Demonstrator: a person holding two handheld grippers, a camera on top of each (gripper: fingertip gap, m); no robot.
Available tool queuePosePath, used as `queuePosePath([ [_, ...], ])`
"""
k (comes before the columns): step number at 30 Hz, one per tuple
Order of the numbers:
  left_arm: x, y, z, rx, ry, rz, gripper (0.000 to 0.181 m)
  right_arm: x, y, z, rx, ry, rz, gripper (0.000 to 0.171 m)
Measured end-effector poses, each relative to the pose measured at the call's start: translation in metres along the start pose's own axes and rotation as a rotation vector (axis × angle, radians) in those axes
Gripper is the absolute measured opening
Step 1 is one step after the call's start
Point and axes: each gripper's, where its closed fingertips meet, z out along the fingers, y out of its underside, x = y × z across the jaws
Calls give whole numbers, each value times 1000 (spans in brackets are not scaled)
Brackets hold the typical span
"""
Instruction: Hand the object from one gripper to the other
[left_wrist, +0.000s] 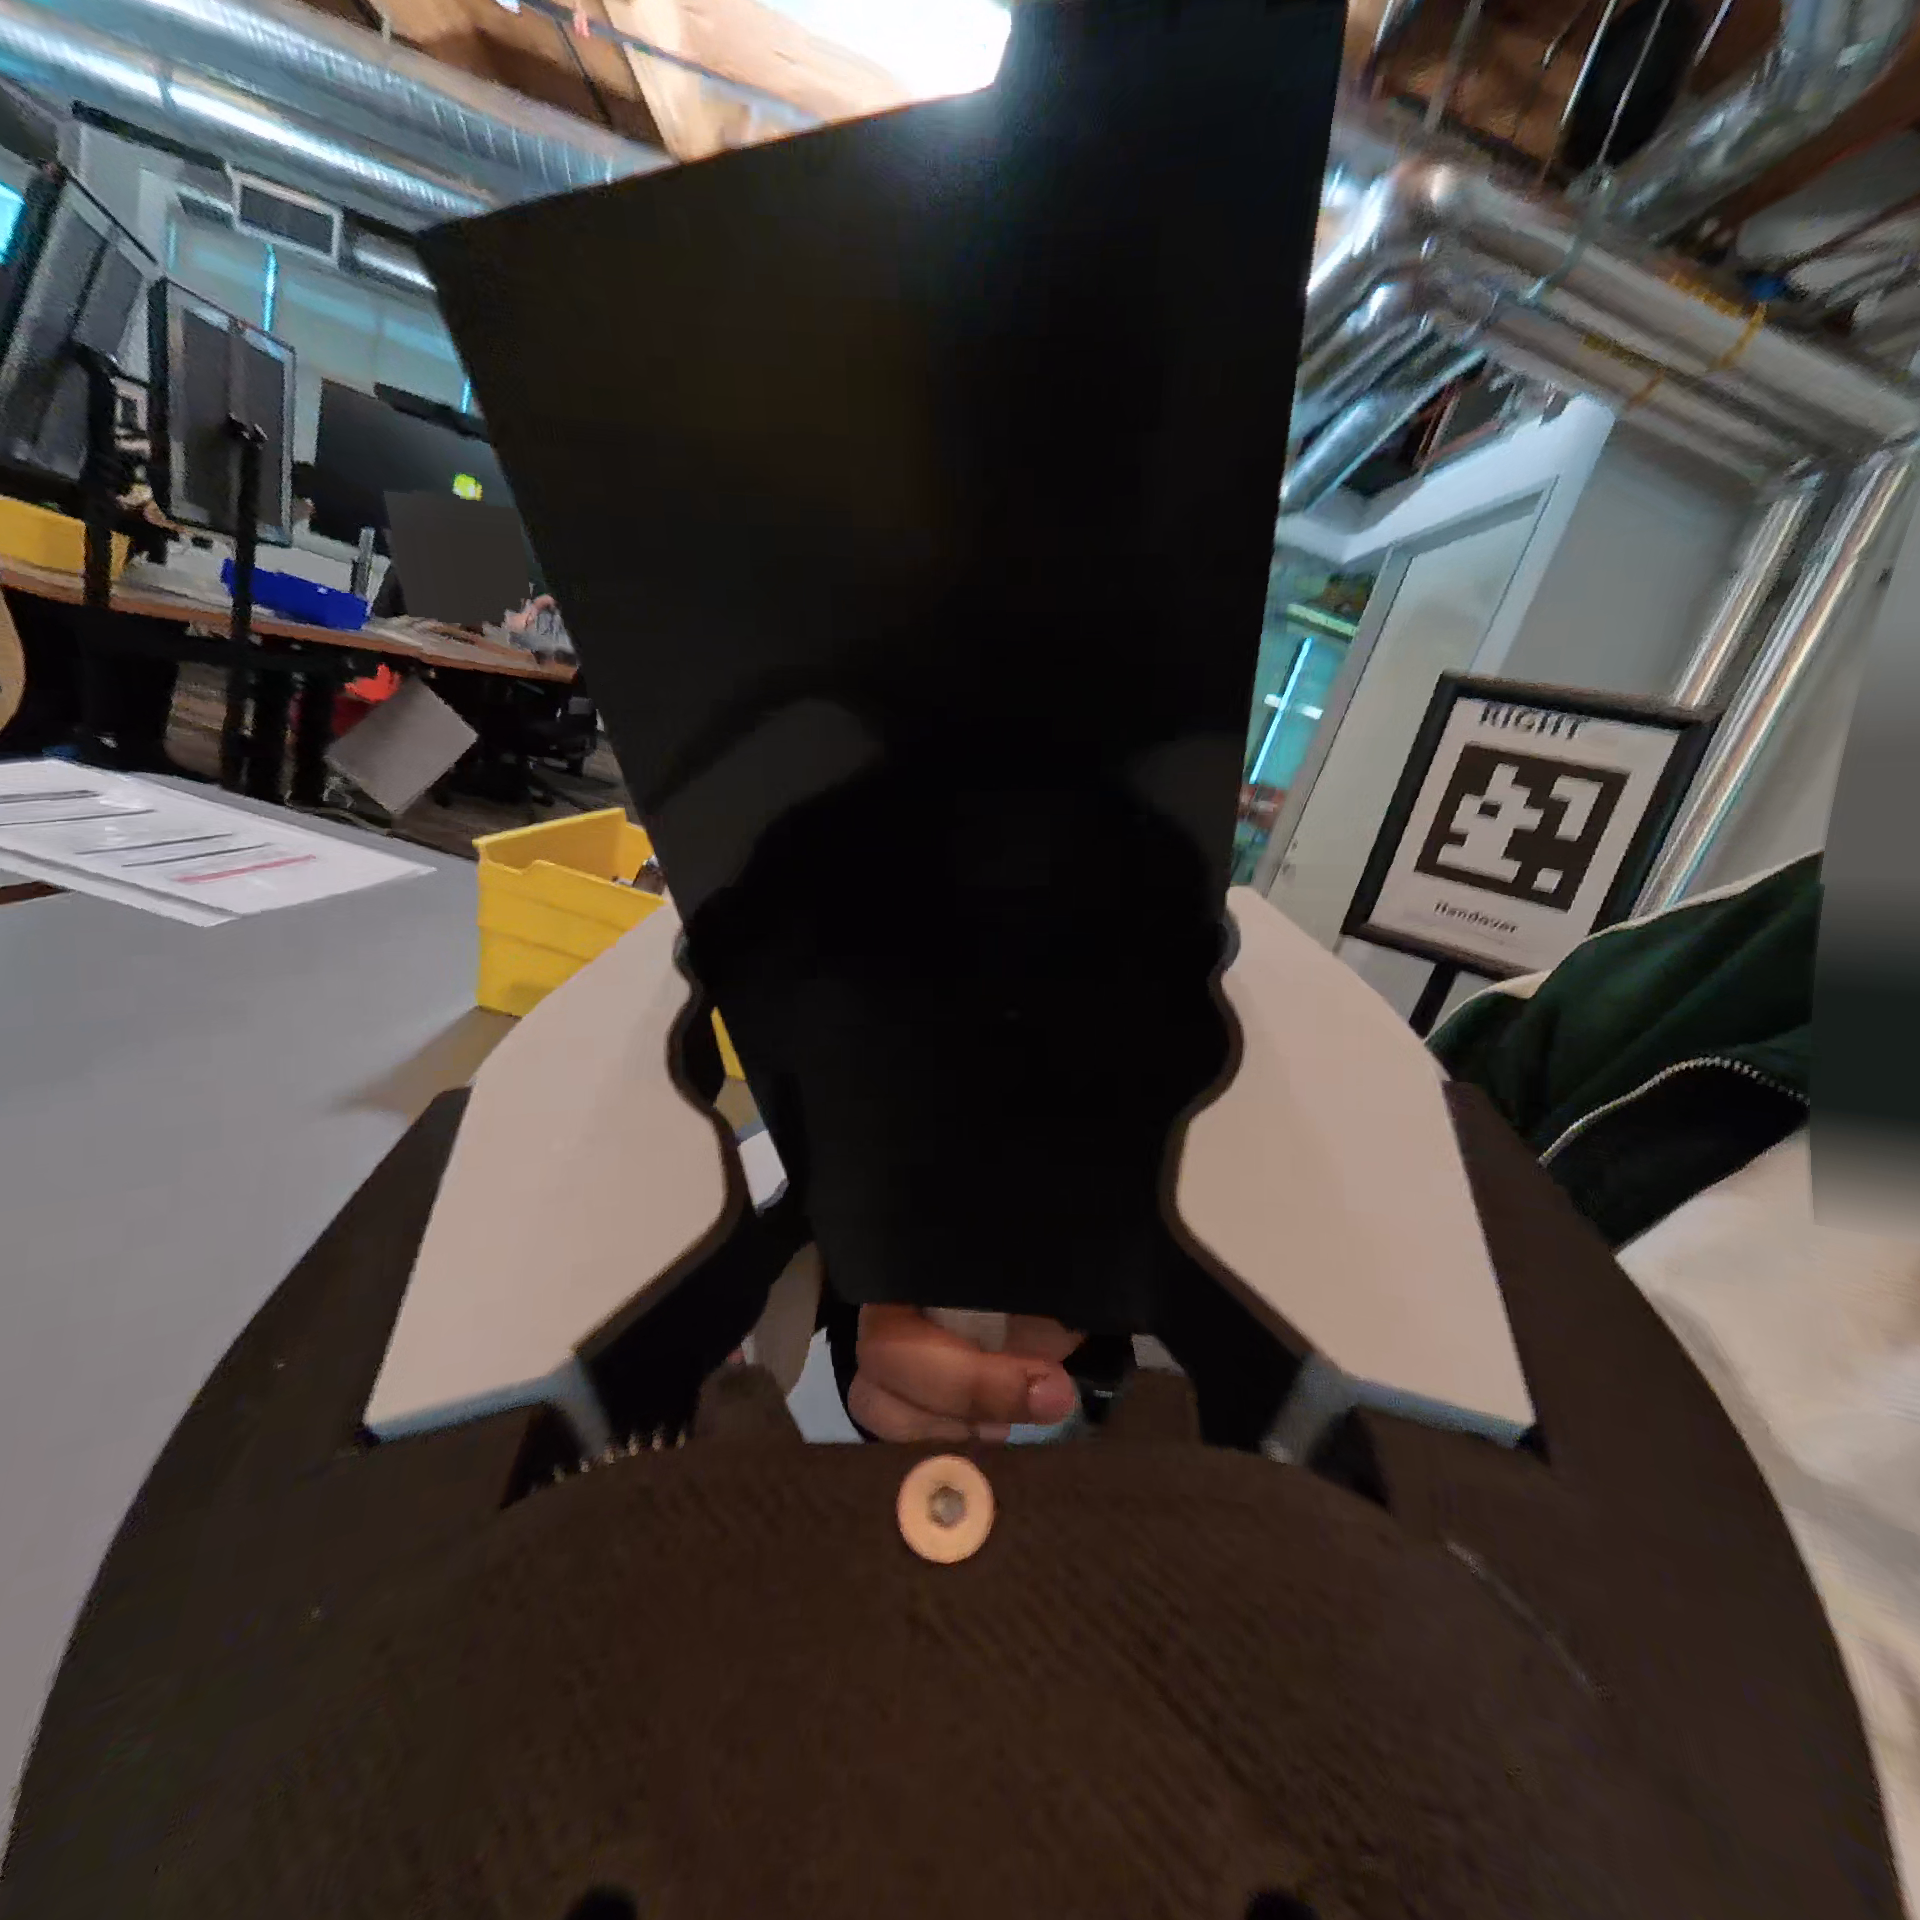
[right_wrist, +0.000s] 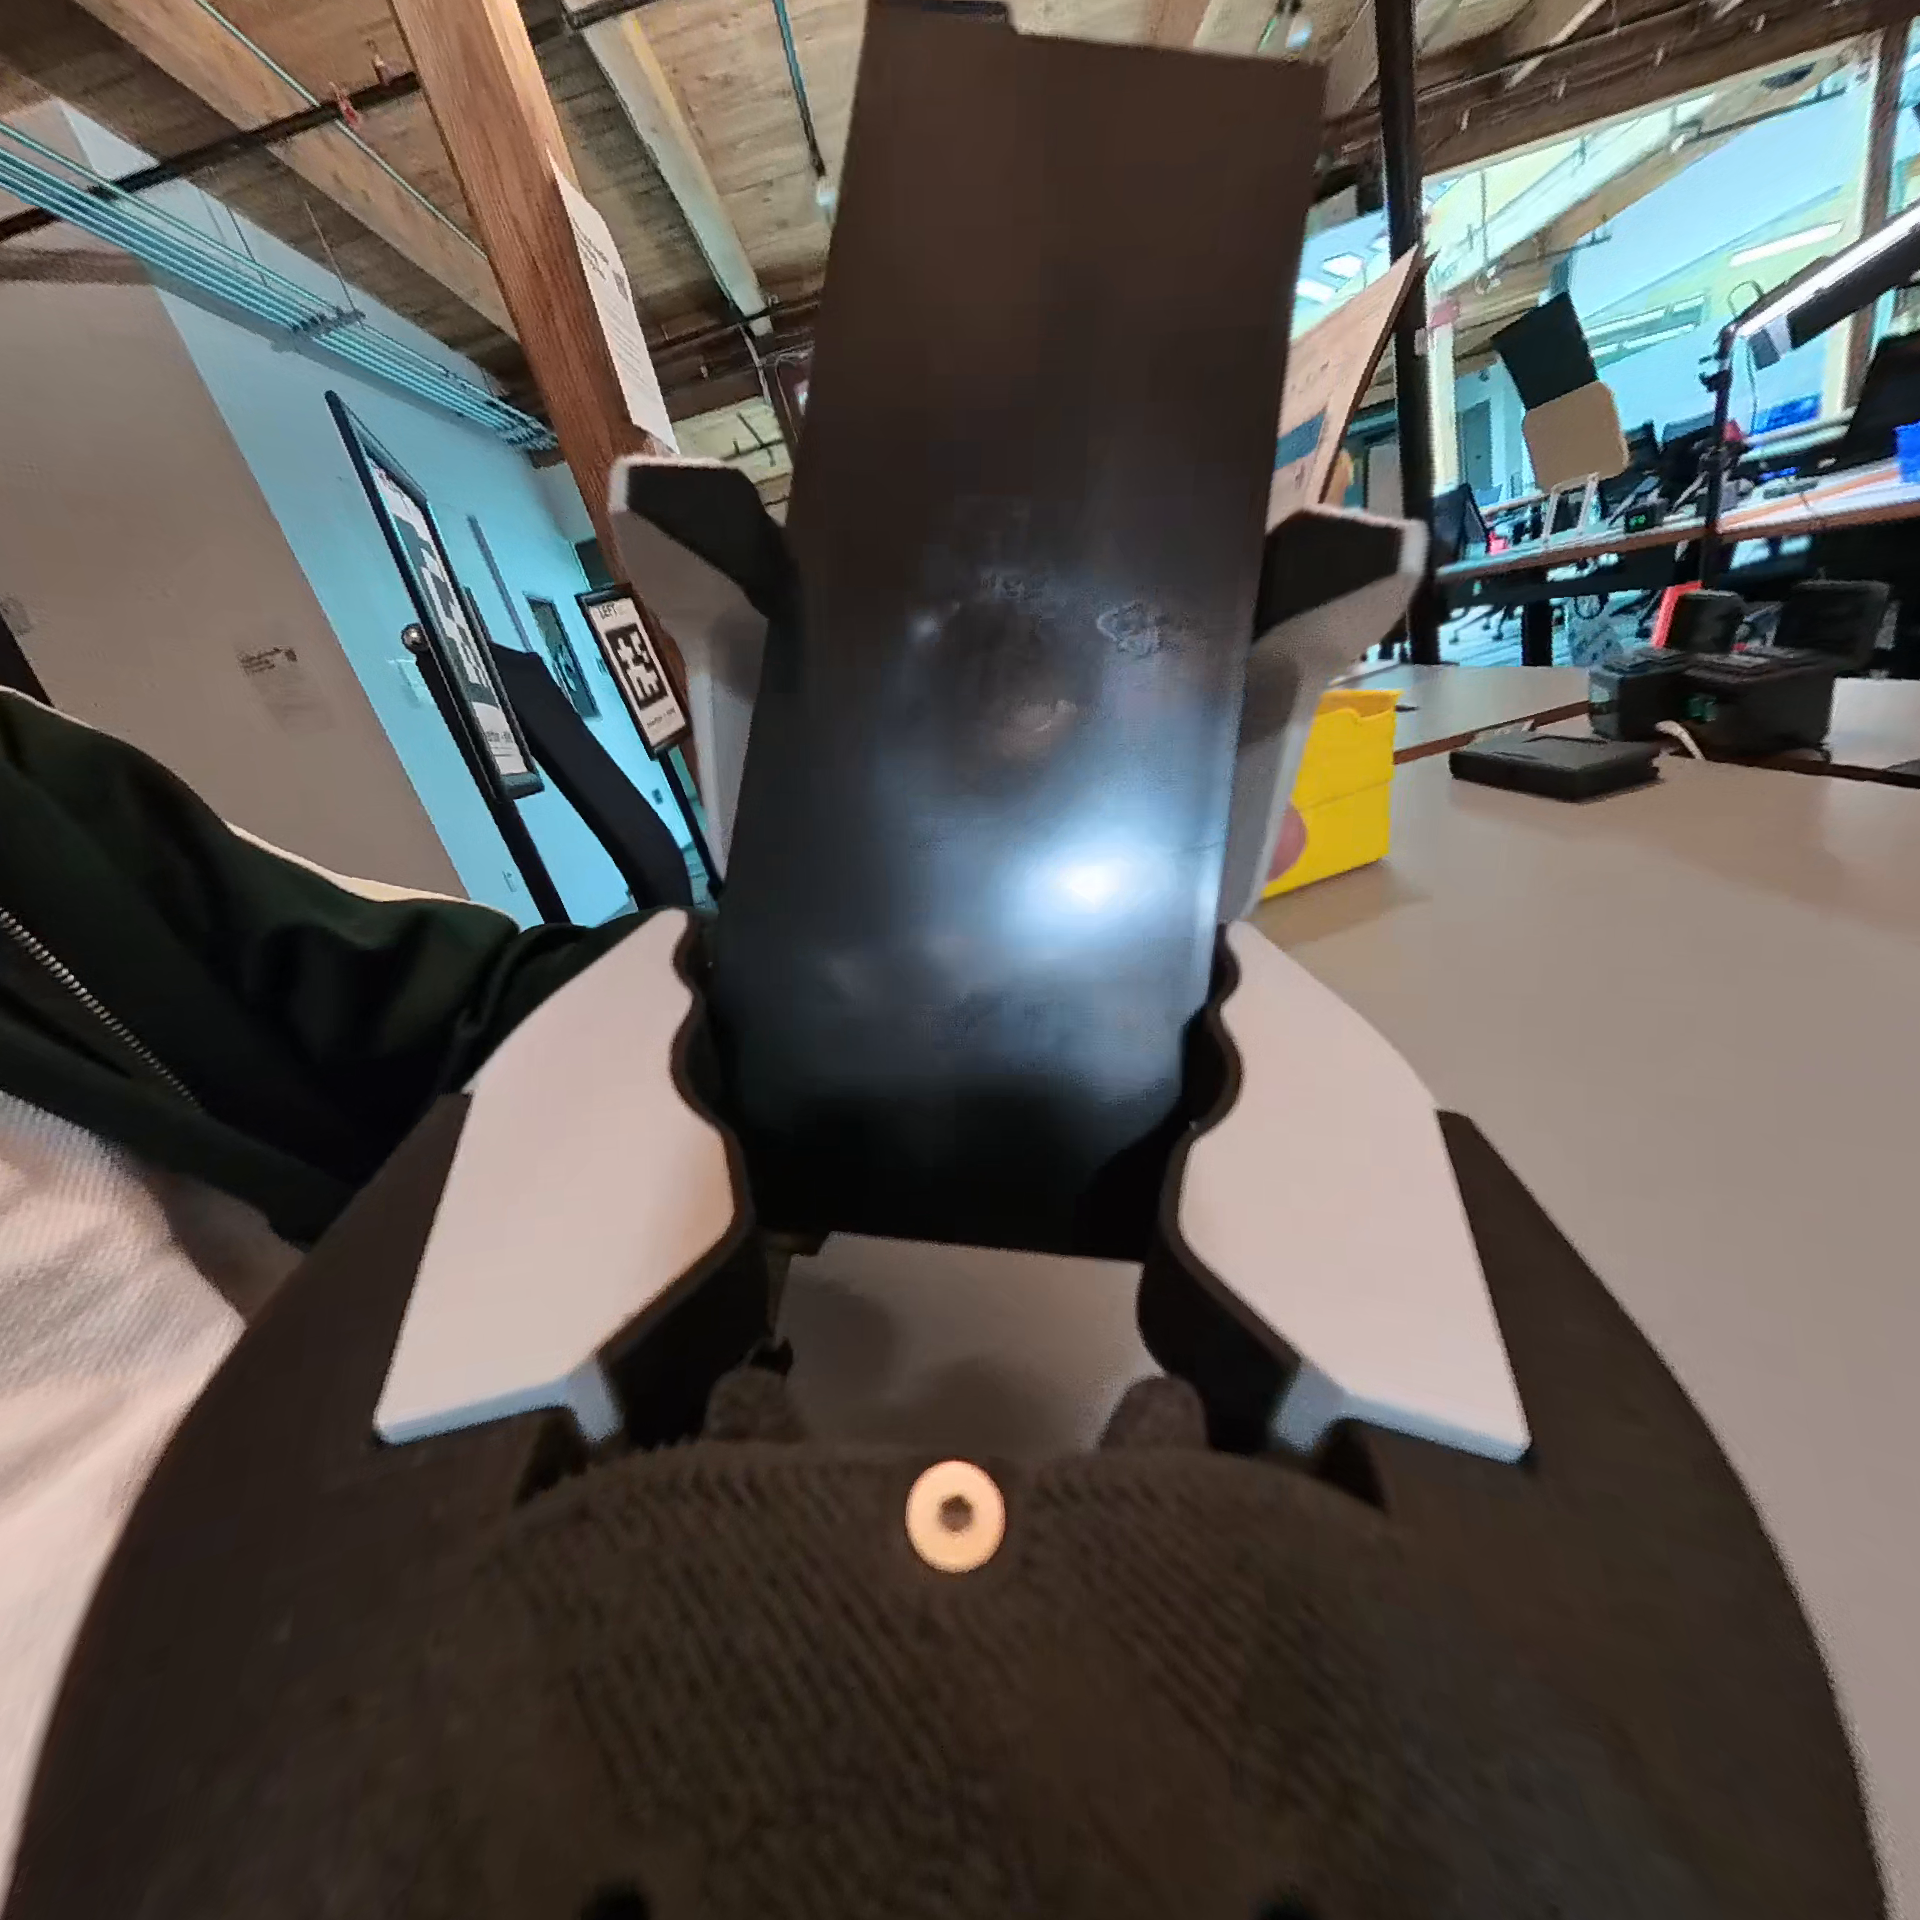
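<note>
A flat black glossy slab (left_wrist: 914, 540) stands upright between my left gripper's (left_wrist: 956, 956) white fingers, whose tips press on its two edges. In the right wrist view the same slab (right_wrist: 997, 779) sits between my right gripper's (right_wrist: 961, 966) fingers, which also touch both of its edges. The left gripper's fingers (right_wrist: 707, 540) show farther up the slab, one on each side. Both grippers seem shut on it, from opposite faces. In the left wrist view the slab hides the right gripper, and only a person's thumb (left_wrist: 966, 1382) shows below it.
A grey table (right_wrist: 1610, 987) lies below and bears a yellow bin (left_wrist: 551, 904), also seen in the right wrist view (right_wrist: 1340, 779), papers (left_wrist: 166, 842) and black devices (right_wrist: 1704, 696). A framed marker sign (left_wrist: 1517, 821) stands behind. A dark green sleeve (right_wrist: 208, 935) is close by. Some 7 cm of space lies between my two pairs of fingers.
</note>
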Motion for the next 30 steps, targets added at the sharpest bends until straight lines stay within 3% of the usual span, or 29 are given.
queuePosePath([
  [3,-2,1,0,-32,-29,30,89,6,3,-2,2,34,-30,88],
  [5,-6,2,0,-54,-70,78,89,15,6,-3,-6,83,-58,98],
  [11,-38,-4,-17,-125,-327,222,89,61,20,-22,-98,286,-88,107],
  [15,-66,0,-37,-190,-524,328,89,83,4,-43,-34,385,-53,99],
  [19,-83,4,-51,-240,-671,407,89,81,-27,-59,92,431,-22,78],
  [23,-81,12,-45,-256,-681,406,89,68,-52,-57,68,534,-167,59],
  [30,-62,29,-22,-285,-545,396,88,21,-65,-15,-15,492,-408,60],
])
